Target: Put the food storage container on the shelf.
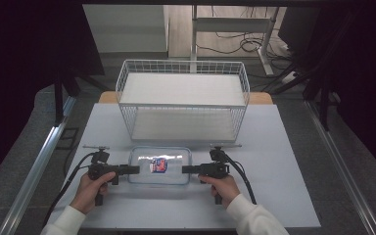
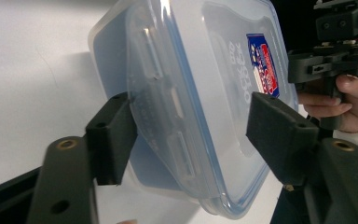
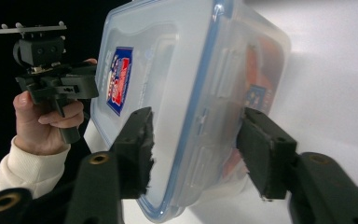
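Observation:
A clear plastic container (image 1: pixel 159 166) with a blue-edged lid and a red-and-blue label lies flat on the white table (image 1: pixel 274 147), just in front of me. My left gripper (image 1: pixel 136 170) is at its left end, turned on its side. In the left gripper view (image 2: pixel 191 107), the container (image 2: pixel 205 56) sits between the jaws; one pad (image 2: pixel 114 135) rests against the side wall and the other stands over the lid. My right gripper (image 1: pixel 185 170) straddles the right end in the same way (image 3: pixel 196 116), with the container (image 3: pixel 168 56) between its jaws. I see no firm squeeze at either end.
A white wire basket (image 1: pixel 183 62) with two shelves stands on the table just behind the container, its open side toward me. The table's front edge is close under my hands. Beyond the table are dark floor, cables and desk legs.

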